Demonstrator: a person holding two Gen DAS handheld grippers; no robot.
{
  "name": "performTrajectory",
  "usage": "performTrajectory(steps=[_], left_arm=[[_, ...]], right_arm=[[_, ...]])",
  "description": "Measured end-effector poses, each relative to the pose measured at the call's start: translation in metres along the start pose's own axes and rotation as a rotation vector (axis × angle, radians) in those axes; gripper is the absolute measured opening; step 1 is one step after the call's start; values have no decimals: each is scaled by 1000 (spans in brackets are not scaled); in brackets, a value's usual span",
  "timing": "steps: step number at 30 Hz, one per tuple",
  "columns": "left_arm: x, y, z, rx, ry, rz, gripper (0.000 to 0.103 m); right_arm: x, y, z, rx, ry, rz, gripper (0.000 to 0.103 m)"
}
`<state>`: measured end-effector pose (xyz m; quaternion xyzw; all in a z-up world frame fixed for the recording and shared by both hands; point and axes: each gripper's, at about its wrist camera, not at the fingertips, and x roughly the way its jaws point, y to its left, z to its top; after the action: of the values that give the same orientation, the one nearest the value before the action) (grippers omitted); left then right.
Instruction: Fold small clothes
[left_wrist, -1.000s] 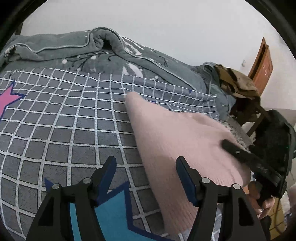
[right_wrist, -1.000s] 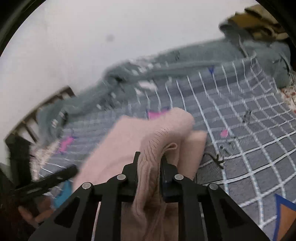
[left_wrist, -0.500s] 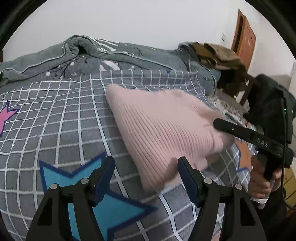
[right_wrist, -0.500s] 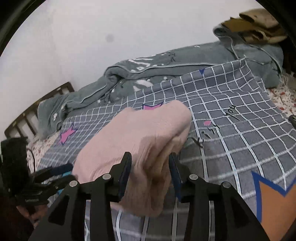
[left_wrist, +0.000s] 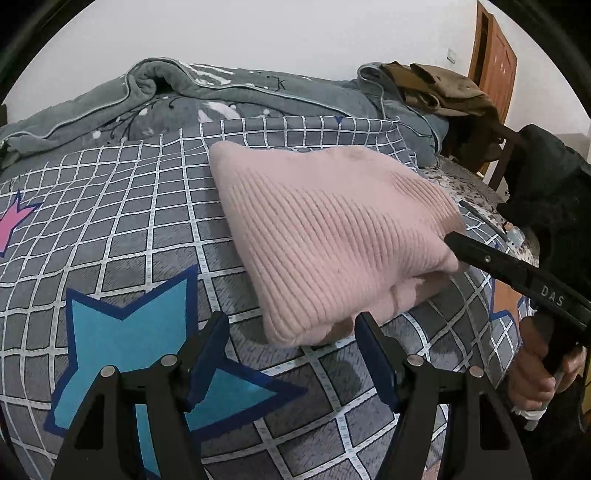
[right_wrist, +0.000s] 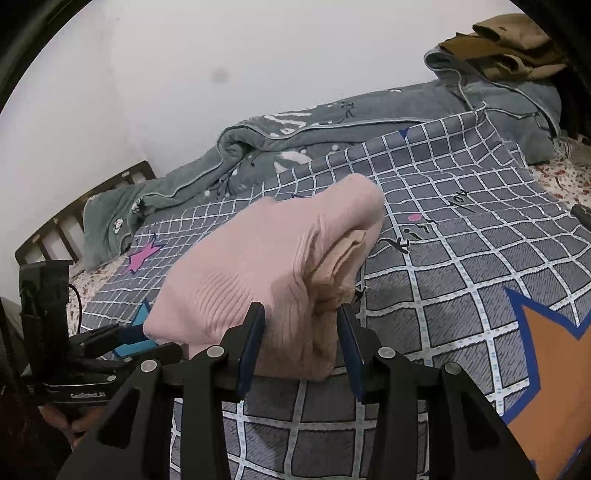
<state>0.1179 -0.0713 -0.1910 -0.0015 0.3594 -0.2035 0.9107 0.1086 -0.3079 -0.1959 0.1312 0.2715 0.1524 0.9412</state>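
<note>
Right hand-held gripper: my right hand-held gripper stands with its jaws parted around the near end of the pink sweater. The folded layers sit between the pads, but I see a gap on the right side, so I read it as let go, not pinching.
Left hand-held gripper: my left hand-held gripper is spread wide and carries nothing. It hangs over the bedspread, just short of the sweater's near corner.
Sweater: the pink sweater lies on the checked bedspread of the bed as a compact, thick bundle, its ribbed top face smooth.
Progress: I judge this garment's folding about done. The bundle is laid down and both tools are off it. What may remain is a tidy of the bulging open end, then any further pieces.
Only in right view: the open end of the bundle, with inner layers tucked and bunched, and the wooden bed frame at the far left.
Only in left view: the flat top and long folded edge of the bundle, my hand on the right tool's handle, a door, and brown clothes heaped beyond the grey quilt.
</note>
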Motion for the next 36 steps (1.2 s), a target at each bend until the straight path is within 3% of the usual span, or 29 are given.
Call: performTrajectory(steps=[13, 18, 20, 21, 22, 23, 25, 30, 36], left_arm=[[7, 1, 0, -11, 9, 22, 69], [10, 1, -1, -30, -9, 38, 69], [10, 2, -3, -43, -22, 44, 68], [10, 1, -3, -44, -31, 44, 59], [8, 1, -4, -41, -41, 37, 42], [6, 1, -4, -37, -49, 13, 31], [0, 3, -4, -35, -71, 7, 21], [-7, 12, -5, -59, -85, -35, 13], [-8, 13, -7, -59, -73, -42, 16]], right_arm=[[3, 4, -3, -7, -2, 7, 41], [7, 8, -4, -11, 6, -5, 37], [9, 11, -6, -19, 8, -15, 31], [9, 12, -6, -21, 10, -16, 29], [10, 14, -7, -24, 12, -19, 26], [10, 15, -8, -32, 8, -28, 16], [5, 15, -7, -42, -15, -42, 8], [-9, -1, -2, 14, -52, -1, 5], [-1, 4, -5, -30, -14, -22, 7]])
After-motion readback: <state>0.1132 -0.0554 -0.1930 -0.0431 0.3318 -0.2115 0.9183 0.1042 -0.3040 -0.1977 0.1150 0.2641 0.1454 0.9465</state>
